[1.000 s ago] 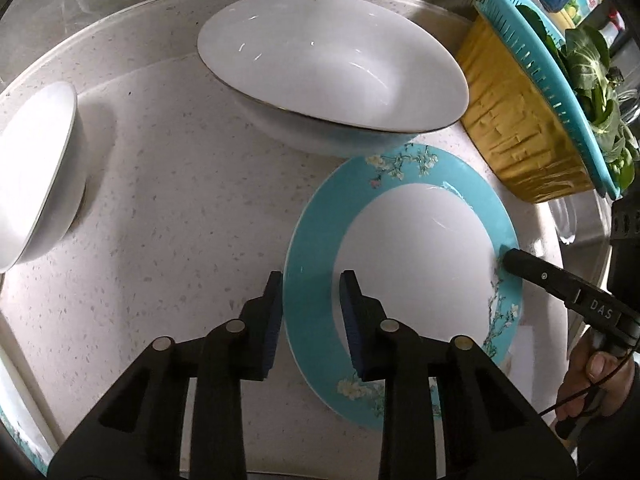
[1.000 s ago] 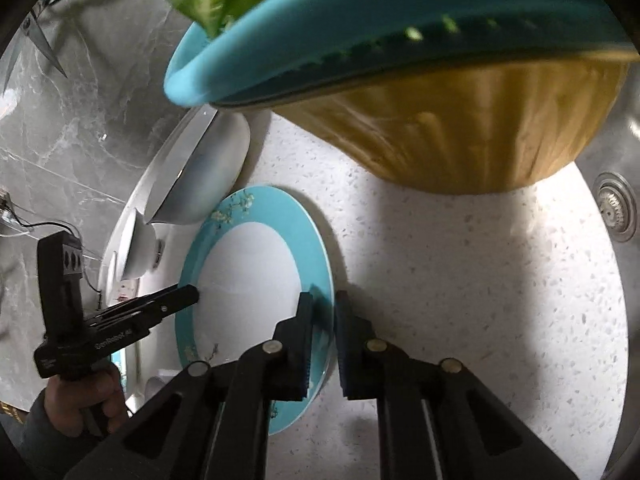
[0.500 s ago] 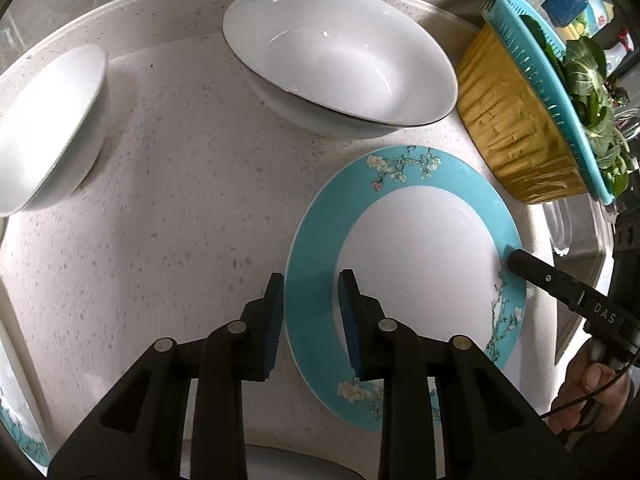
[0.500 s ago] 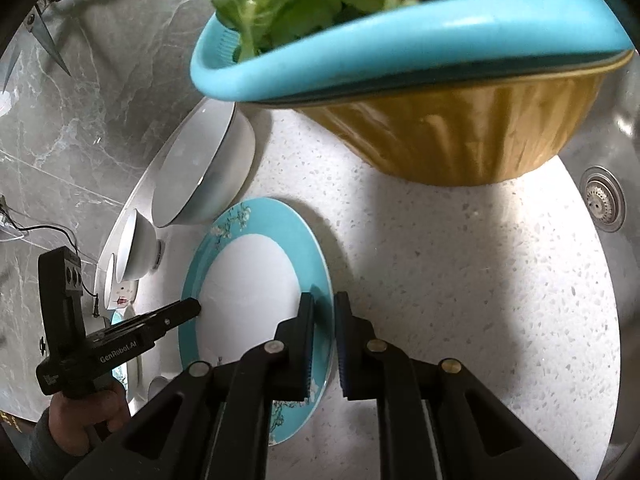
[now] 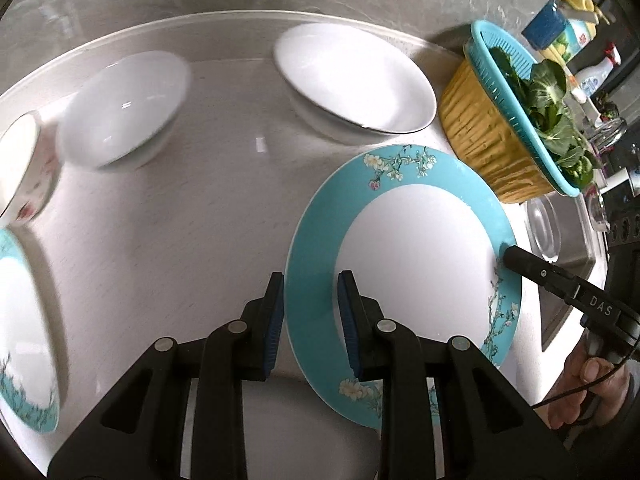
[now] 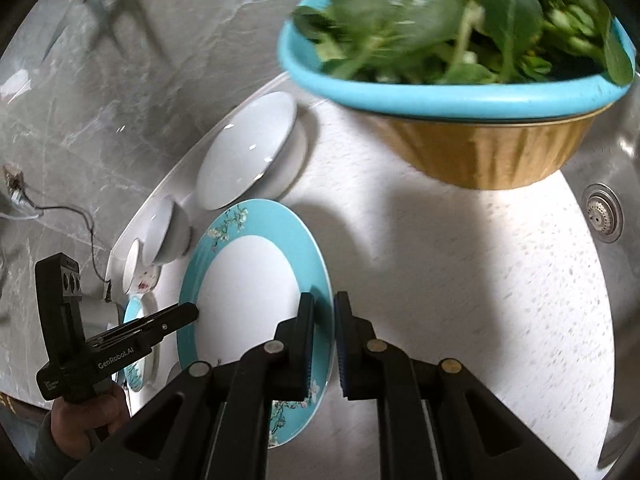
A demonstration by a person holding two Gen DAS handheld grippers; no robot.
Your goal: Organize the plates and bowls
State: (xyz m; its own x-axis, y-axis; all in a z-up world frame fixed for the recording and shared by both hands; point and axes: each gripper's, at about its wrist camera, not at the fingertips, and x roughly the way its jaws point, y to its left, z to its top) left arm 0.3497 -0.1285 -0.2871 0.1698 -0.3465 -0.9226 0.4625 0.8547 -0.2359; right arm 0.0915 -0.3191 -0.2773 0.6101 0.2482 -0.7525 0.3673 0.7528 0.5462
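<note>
Gripping opposite edges of the turquoise-rimmed plate point(image 5: 416, 264), both grippers held it just above the speckled counter point(image 5: 168, 248). The left gripper point(image 5: 310, 320) had its jaws narrowed onto the plate's near-left rim, one blue pad over the turquoise band and the other beyond its outer edge. The right gripper point(image 6: 321, 340) had its jaws almost fully closed on the far rim, which ran between the pads; in the left wrist view only one slim black finger of it showed, meeting the plate's right edge, with a hand point(image 5: 588, 384) behind.

The left wrist view alone showed a second turquoise plate point(image 5: 24, 320) at the far left edge, bottles point(image 5: 560, 28) behind the colander, and a glass lid point(image 5: 544, 228) beside the sink. The right wrist view alone showed the sink drain point(image 6: 602, 218) and the left gripper's body with the hand point(image 6: 84, 420) holding it.

A large white bowl point(image 5: 356, 84) stood just beyond the plate, a smaller white bowl point(image 5: 124, 108) to its left, and a flowered bowl point(image 5: 24, 168) further left. A blue colander point(image 6: 452, 92) of leafy greens point(image 6: 460, 20), nested in a yellow basin point(image 6: 480, 152), sat close to the plate's right side.
</note>
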